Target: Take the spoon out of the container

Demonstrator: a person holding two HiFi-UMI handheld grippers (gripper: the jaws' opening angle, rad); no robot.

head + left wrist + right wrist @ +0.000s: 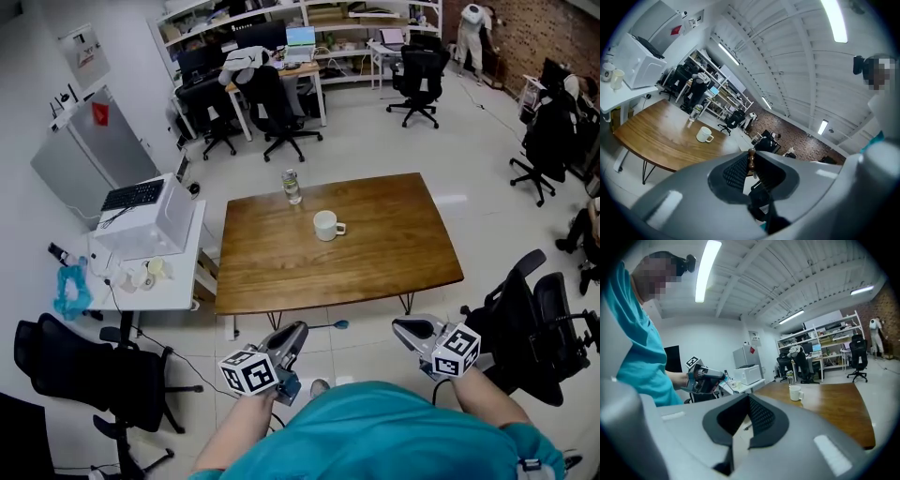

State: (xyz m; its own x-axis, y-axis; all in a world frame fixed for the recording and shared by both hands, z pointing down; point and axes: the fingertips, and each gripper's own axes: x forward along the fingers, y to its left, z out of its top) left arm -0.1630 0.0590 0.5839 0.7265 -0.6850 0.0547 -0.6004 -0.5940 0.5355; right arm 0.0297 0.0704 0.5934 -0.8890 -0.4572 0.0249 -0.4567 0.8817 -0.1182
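My left gripper (298,332) is held low in front of the table's near edge and is shut on a thin spoon. The spoon's blue end (339,324) sticks out to the right. In the left gripper view its brown beaded handle tip (751,157) shows pinched between the pads. A white mug (327,225) stands mid-table with nothing visible in it; it also shows in the left gripper view (704,135) and the right gripper view (795,392). My right gripper (405,328) hangs beside the left one, its jaws shut with nothing between them (749,397).
A glass jar (292,186) stands at the far edge of the wooden table (281,272). A white side table (169,291) with a printer is to the left. Black office chairs (539,328) stand at both near corners.
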